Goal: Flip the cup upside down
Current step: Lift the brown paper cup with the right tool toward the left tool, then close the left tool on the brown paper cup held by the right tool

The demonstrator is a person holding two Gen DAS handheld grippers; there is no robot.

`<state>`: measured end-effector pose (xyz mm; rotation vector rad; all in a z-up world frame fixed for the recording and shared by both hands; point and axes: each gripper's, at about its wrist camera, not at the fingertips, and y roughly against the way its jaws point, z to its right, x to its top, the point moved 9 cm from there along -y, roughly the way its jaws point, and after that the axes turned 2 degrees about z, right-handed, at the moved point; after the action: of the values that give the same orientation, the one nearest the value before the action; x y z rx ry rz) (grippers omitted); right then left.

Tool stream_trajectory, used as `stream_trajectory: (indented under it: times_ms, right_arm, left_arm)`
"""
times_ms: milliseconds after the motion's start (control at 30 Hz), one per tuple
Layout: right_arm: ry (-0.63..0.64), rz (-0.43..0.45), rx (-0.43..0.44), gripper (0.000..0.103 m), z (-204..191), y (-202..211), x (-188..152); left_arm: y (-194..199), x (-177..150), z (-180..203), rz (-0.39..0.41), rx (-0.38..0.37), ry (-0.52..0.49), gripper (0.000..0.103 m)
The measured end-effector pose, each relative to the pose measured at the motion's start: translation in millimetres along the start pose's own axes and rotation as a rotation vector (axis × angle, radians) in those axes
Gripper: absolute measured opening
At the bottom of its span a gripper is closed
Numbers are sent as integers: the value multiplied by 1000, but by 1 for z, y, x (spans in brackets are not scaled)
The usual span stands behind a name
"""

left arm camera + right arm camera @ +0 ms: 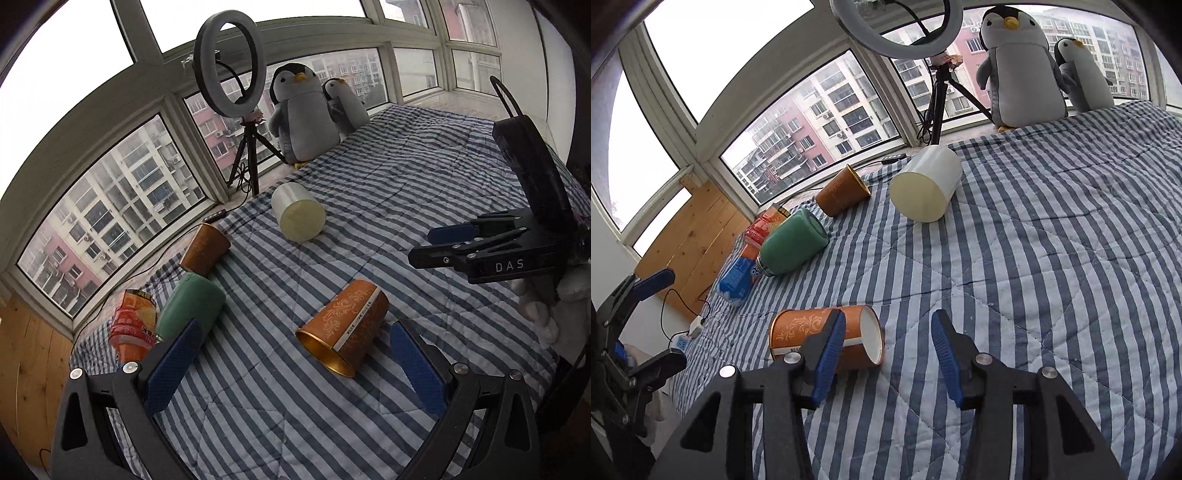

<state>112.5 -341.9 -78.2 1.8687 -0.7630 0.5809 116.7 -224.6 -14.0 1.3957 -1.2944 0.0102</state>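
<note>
Orange paper cup (341, 326) with a gold rim lies on its side on the striped quilt (388, 206), mouth toward the left wrist camera, between the widely spread blue pads of the left gripper (295, 354), which holds nothing. Beyond it lie a green tumbler (190, 310), a second orange cup (205, 249), a snack bag (133, 325) and a white cylinder (297, 212); plush penguins (299, 114) and a ring light (231, 62) stand by the window. The right gripper (436, 243) hovers at right, its pads close together.

From the right wrist view, the cup (805, 328) shows its white base, lying just left of the right gripper (888, 354), whose pads are apart and empty.
</note>
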Motion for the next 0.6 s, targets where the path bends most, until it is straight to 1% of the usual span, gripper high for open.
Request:
stream_trajectory:
  times_ms: [67, 100, 133, 167, 233, 267, 333, 433, 500, 600]
  right_arm:
    - [35, 38, -67, 58, 10, 10, -7]
    - [41, 40, -91, 64, 16, 13, -10]
    - [34, 35, -123, 67, 23, 14, -14]
    - [27, 32, -135, 67, 28, 15, -16]
    - [39, 45, -142, 67, 32, 18, -17]
    - [44, 66, -152, 67, 34, 22, -16]
    - [51, 91, -147, 68, 34, 26, -13]
    - [47, 85, -136, 68, 34, 25, -12]
    - [43, 72, -147, 68, 36, 21, -15]
    - [5, 10, -130, 68, 40, 9, -21]
  left_arm:
    - [-25, 8, 15, -78, -1, -90, 103]
    - [-36, 10, 22, -108, 14, -128, 103]
    - [-47, 12, 26, -135, 24, -158, 103]
    - [-57, 13, 30, -160, 31, -187, 103]
    - [-75, 12, 39, -214, 20, -234, 103]
    - [-83, 12, 43, -235, 15, -258, 103]
    - [-98, 11, 46, -260, 28, -303, 103]
    - [-119, 6, 43, -315, 25, -316, 103]
    - [-128, 5, 46, -346, -12, -319, 103]
    - [-139, 2, 53, -378, -49, -322, 103]
